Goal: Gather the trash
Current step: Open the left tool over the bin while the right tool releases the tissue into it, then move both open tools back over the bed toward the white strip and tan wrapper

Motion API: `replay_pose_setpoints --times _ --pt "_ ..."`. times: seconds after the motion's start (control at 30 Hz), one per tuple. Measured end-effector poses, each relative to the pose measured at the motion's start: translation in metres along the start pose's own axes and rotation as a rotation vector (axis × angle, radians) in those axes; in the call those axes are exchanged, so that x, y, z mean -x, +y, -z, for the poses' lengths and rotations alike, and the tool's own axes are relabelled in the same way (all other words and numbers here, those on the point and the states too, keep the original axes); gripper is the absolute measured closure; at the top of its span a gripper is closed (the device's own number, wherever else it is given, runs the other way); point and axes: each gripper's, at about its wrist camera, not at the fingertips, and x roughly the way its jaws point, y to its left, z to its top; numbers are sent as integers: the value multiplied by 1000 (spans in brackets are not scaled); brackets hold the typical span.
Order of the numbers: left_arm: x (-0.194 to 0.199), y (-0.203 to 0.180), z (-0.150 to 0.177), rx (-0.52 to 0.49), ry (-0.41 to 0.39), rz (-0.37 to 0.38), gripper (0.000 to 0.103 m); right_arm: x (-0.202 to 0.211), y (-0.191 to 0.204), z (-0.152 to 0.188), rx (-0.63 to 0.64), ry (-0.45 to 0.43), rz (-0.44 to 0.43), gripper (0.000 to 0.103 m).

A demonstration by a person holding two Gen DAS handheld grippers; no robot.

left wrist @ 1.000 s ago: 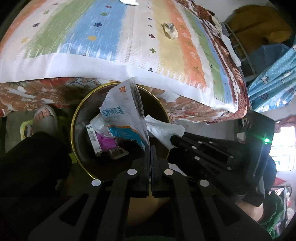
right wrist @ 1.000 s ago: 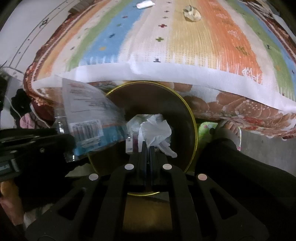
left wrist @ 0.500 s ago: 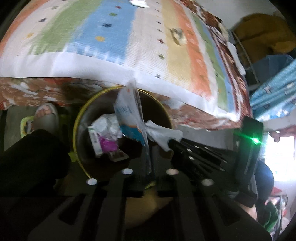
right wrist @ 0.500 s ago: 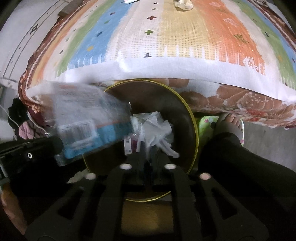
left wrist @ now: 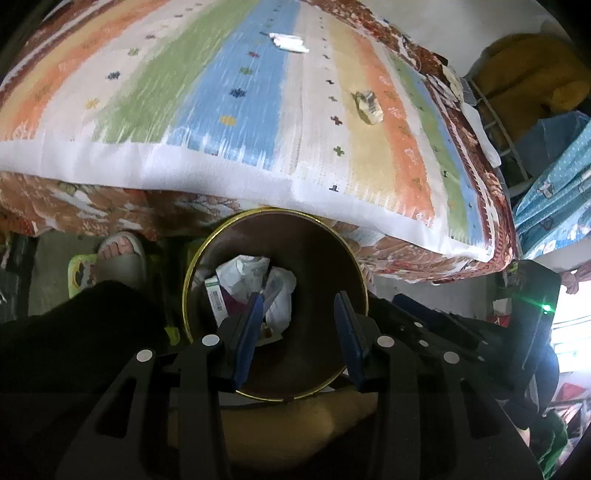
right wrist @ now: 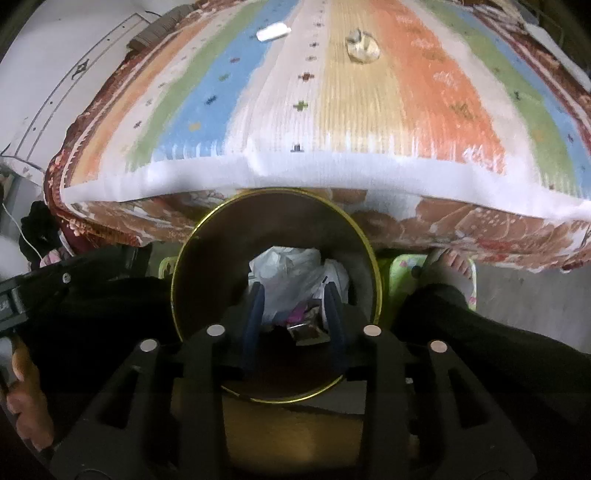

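A round brown bin with a gold rim stands on the floor against the bed. White wrappers and tissue lie inside it with a small box. My left gripper is open and empty above the bin. My right gripper is open and empty above the bin too. On the striped bedcover lie a crumpled yellowish wrapper and a white wrapper farther back.
The striped bedcover fills the upper half of both views. A sandalled foot and dark trouser legs flank the bin. Blue cloth and a yellow bundle sit right of the bed.
Both grippers were shut, the left on a printed plastic packet and the right on a white tissue. Both have opened and the two pieces now lie in the bin.
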Motion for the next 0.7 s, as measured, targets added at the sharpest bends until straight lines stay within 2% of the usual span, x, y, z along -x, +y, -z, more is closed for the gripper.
replay_pose_setpoints --times 0.13,0.2,0.33,0.43,0.53,0.7 --pt "8 -4 2 -27 -24 1 59 14 7 4 45 -43 15 69" --pt "13 -6 4 -41 -38 0 54 22 9 6 65 -63 19 64" --pt "26 -14 9 -106 -83 -40 46 44 12 10 101 -128 27 62" --pt "35 -19 9 -146 -126 -83 39 61 10 12 108 -187 22 55" --pt "42 -21 8 -168 -154 -103 37 75 10 13 124 -239 32 53" --pt "56 -27 7 -219 -202 -132 30 95 15 15 177 -312 49 44"
